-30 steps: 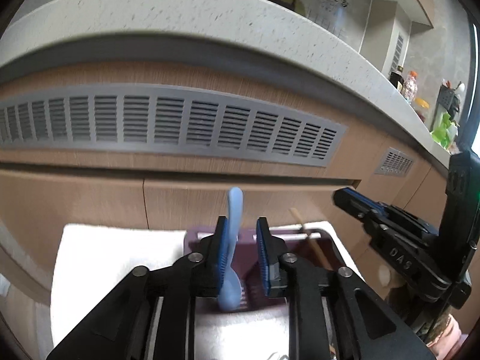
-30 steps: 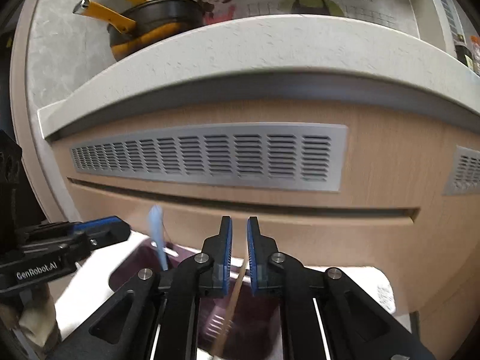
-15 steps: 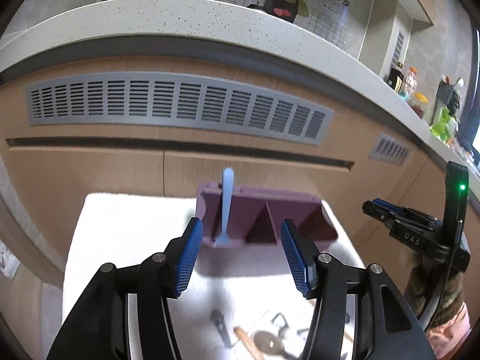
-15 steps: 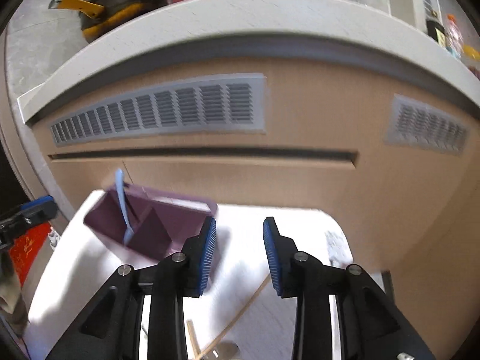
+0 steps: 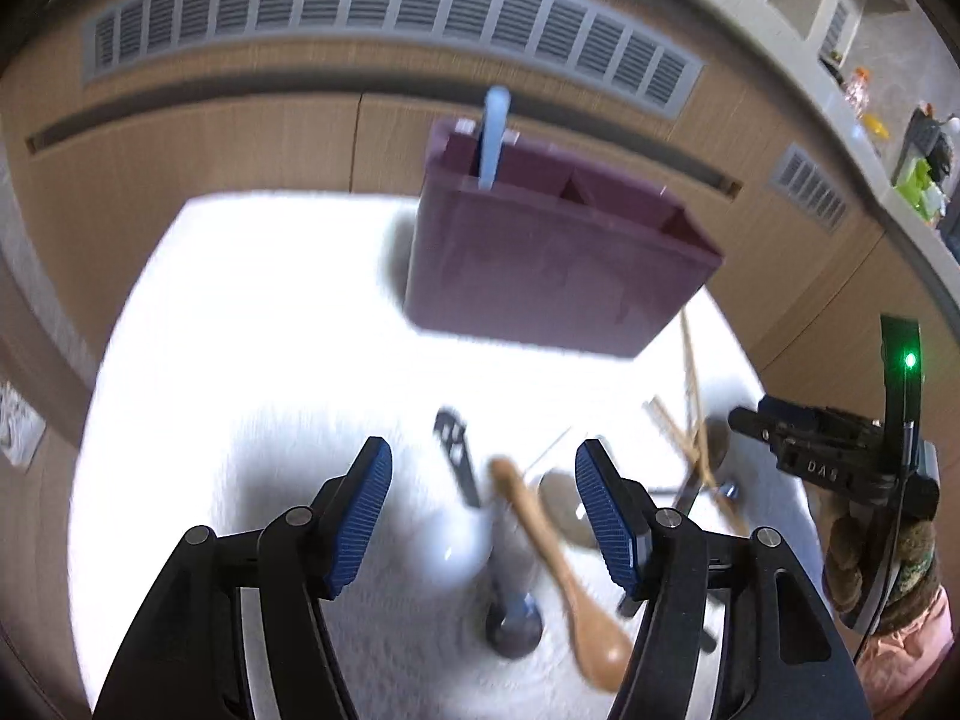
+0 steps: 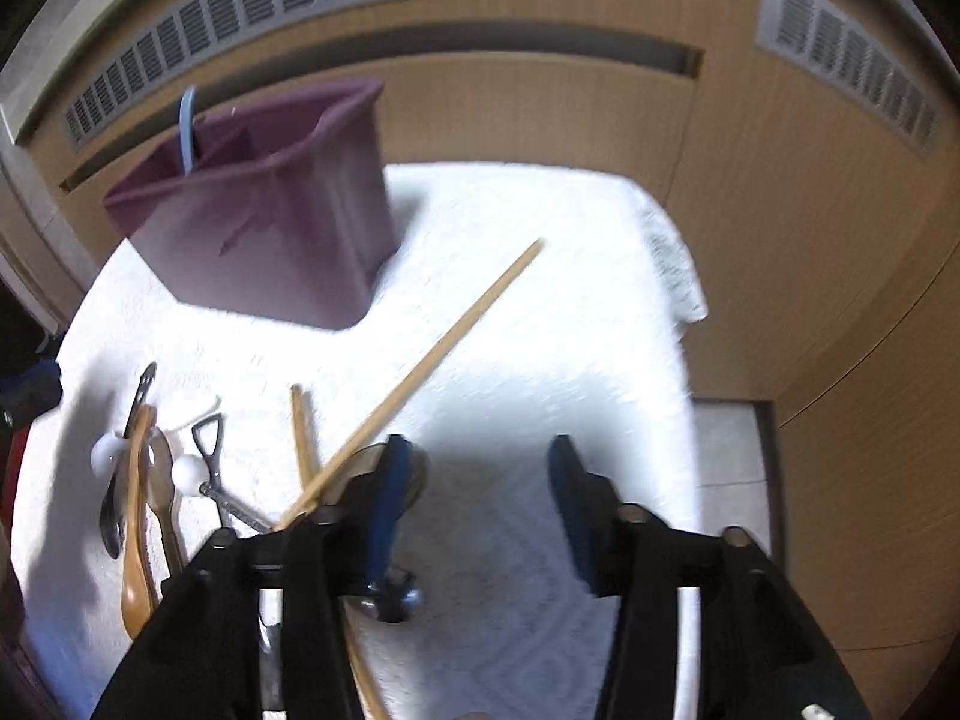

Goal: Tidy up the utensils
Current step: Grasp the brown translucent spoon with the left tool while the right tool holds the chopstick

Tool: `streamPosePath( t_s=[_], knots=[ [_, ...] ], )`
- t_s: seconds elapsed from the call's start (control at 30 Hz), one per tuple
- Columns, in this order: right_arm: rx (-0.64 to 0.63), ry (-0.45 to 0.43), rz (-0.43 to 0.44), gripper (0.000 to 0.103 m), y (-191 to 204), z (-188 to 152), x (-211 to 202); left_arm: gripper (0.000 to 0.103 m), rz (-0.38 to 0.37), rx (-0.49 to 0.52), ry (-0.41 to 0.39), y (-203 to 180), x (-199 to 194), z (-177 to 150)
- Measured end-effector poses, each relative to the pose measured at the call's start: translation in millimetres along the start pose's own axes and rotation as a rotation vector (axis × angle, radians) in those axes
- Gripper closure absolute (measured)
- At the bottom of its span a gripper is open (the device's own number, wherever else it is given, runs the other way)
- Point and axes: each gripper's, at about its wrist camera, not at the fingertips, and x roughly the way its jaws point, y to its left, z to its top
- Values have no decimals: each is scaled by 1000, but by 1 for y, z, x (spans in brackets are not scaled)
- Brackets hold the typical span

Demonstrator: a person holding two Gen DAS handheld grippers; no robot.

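Note:
A purple divided organizer stands on a white towel. A light blue utensil stands upright in its end compartment. Loose on the towel lie a wooden spoon, a metal spoon, a black utensil and wooden chopsticks. My left gripper hovers over the spoons, its jaws opening with nothing gripped. My right gripper is above bare towel beside the chopsticks, its jaws also opening and empty; it appears in the left wrist view.
Wooden cabinet fronts with grey vent grilles rise just behind the towel. A metal utensil with a looped handle and two white balls lie among the loose pieces. Tiled floor shows past the towel's right edge.
The left gripper let go of the blue utensil, which stays standing in the organizer. Both grippers opened, drew back from the organizer and tipped down over the loose utensils on the towel.

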Motion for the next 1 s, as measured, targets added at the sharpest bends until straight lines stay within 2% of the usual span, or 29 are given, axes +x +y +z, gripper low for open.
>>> streamPosePath(
  t_s=[0.07,0.13,0.17,0.23,0.3,0.43,0.47,0.5,0.53,0.57,0.6,0.63,0.73,0.9,1.0],
  knots=[
    [11,-5,-33,41,6,3,6,39,14,-14,21,4,2,-7],
    [26,-24,-78,20,9,13,12,39,18,-31,26,8,1,-13],
    [29,-25,-107,17,12,18,16,38,19,-40,26,10,-1,-15],
    [18,-26,-160,15,20,28,23,36,23,-51,19,15,-6,-18],
    [6,-32,-175,15,29,34,28,33,29,-65,7,21,-12,-21],
    [34,-31,-101,15,30,40,39,32,37,-102,4,35,-15,-22],
    [42,-24,-91,18,27,42,42,32,38,-111,6,38,-15,-22],
    [53,-13,-90,32,26,43,47,32,38,-117,8,40,-14,-23],
    [59,1,-94,56,24,43,53,32,37,-122,10,42,-13,-24],
    [57,17,-95,67,23,45,57,32,35,-126,13,43,-13,-25],
    [46,21,-87,72,24,46,58,32,32,-128,17,43,-11,-26],
    [29,18,-93,90,26,45,56,32,30,-128,22,42,-9,-26],
    [-19,41,-68,98,27,34,47,32,24,-124,35,38,-6,-28],
    [-52,65,-28,98,21,0,24,32,-14,-92,68,18,-1,-31],
    [-60,64,9,98,19,-21,5,32,-65,-45,94,-4,3,-33]
  ],
)
